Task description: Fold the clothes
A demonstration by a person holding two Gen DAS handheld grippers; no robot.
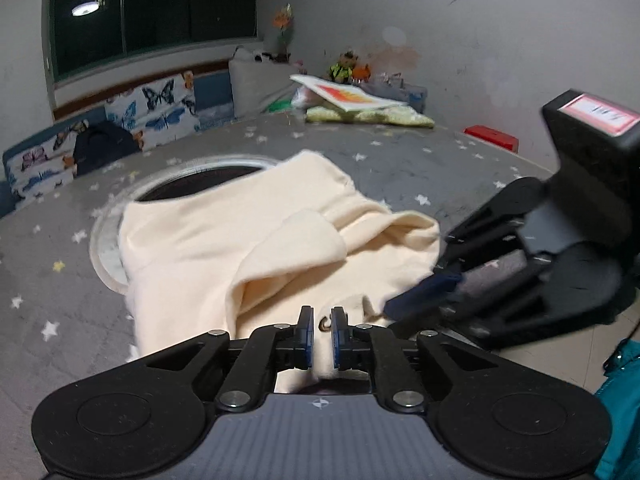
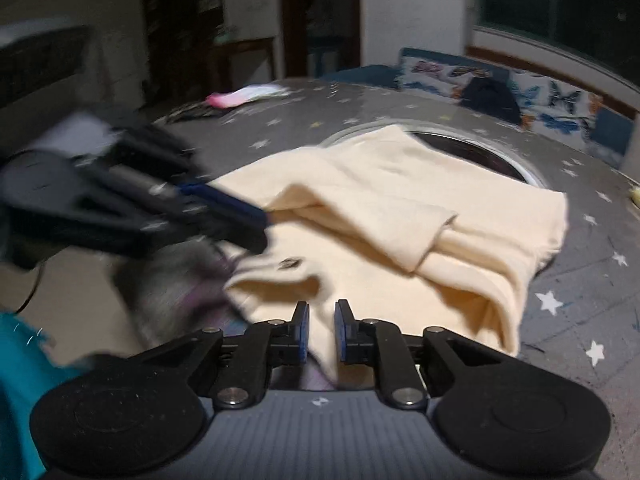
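A cream garment (image 1: pixel 248 240) lies partly folded on a grey star-print table cover (image 1: pixel 60 280), one sleeve laid across its body. My left gripper (image 1: pixel 322 314) is shut on the garment's near edge, cloth pinched between its blue pads. My right gripper (image 2: pixel 322 308) is shut on the same near edge of the garment (image 2: pixel 400 216), a little further along. Each gripper shows in the other's view, the right gripper (image 1: pixel 420 292) at the garment's right corner and the left gripper (image 2: pixel 256 216) at its left, both blurred.
A round hole with a white rim (image 1: pixel 200 172) opens in the table under the garment's far part. Butterfly cushions (image 1: pixel 156 108), a dark bag (image 1: pixel 104 148), a book on a pad (image 1: pixel 352 98) and a red box (image 1: pixel 492 136) sit at the back. Teal cloth (image 1: pixel 624 400) hangs near right.
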